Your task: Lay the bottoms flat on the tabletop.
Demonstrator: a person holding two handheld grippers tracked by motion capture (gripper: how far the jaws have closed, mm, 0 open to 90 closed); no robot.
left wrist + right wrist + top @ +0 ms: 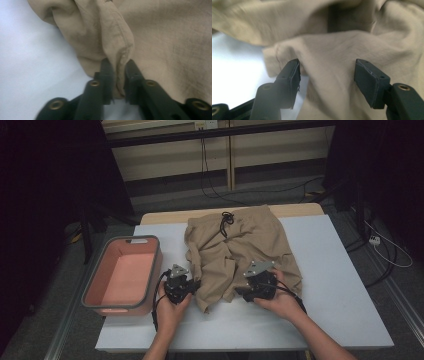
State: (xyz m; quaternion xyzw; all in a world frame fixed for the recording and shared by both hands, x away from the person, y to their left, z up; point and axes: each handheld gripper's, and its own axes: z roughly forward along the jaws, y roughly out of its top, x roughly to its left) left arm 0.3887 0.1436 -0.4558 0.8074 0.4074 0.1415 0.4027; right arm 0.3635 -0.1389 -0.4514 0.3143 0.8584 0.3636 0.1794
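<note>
A pair of tan drawstring shorts (240, 245) lies crumpled on the white table (340, 285), waistband at the far side. My left gripper (194, 284) sits at the shorts' near-left leg hem and is shut on a fold of that hem (119, 62). My right gripper (241, 293) rests at the other leg's near edge. Its jaws stand wide open with a ridge of tan cloth (329, 65) lying between them, one fingertip (291, 72) close to the hem corner.
A pink bin with a grey rim (122, 275) stands at the table's left edge. Black cables (210, 180) trail over the floor beyond the table. Bare tabletop stretches right of the shorts.
</note>
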